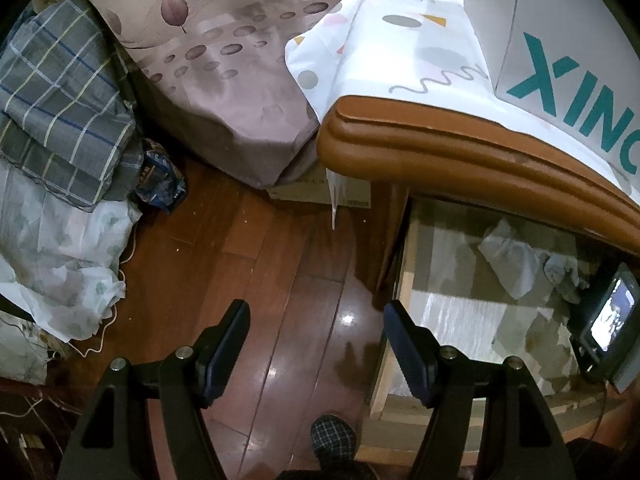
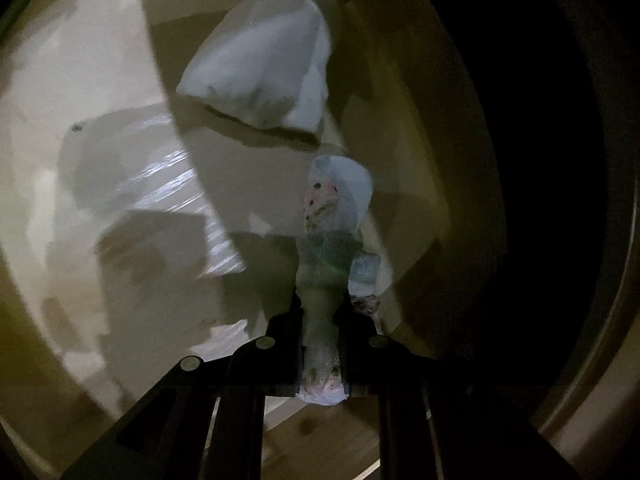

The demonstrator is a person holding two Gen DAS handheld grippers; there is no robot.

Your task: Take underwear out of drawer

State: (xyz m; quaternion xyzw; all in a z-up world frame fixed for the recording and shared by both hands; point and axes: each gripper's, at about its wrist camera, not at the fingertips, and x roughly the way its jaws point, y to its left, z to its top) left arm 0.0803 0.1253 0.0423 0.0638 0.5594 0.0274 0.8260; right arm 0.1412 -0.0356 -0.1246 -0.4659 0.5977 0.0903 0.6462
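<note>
Dim drawer interior [image 2: 120,160], lined with pale patterned paper, under a brown wooden top edge [image 1: 460,140]. Right gripper [image 2: 320,320] clamped tight on a bunched piece of underwear [image 2: 328,232], held just above the drawer floor. White folded cloth [image 2: 268,76] lying further back. Left gripper [image 1: 316,344] spread wide, holding nothing, above the wooden floor [image 1: 280,280] beside the drawer.

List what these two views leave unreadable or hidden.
- Right wrist view: the patterned garment pinched in the right gripper is motion-blurred; its print is unclear.
- Right wrist view: the right part of the drawer is lost in darkness.
- Left wrist view: the teal lettering on the white box is cut off by the edge.
- Left wrist view: the small screen is too small to read.
</note>
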